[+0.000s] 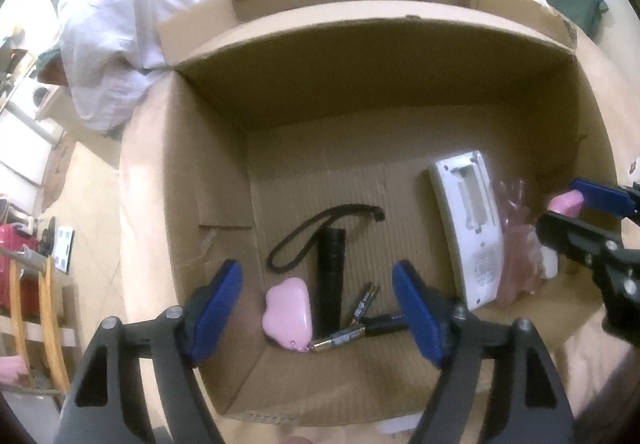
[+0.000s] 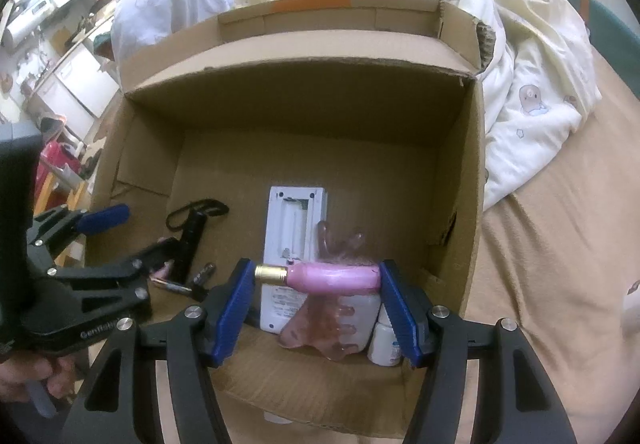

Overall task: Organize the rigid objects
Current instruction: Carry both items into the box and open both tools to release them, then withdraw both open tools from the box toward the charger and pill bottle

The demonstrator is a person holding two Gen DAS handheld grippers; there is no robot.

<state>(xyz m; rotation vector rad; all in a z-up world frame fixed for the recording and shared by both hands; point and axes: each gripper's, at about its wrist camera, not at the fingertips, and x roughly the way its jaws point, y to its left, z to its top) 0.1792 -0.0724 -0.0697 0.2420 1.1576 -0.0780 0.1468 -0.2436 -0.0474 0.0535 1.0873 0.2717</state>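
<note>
Both wrist views look steeply down, close over cardboard box (image 1: 360, 84); box interior shared.
</note>
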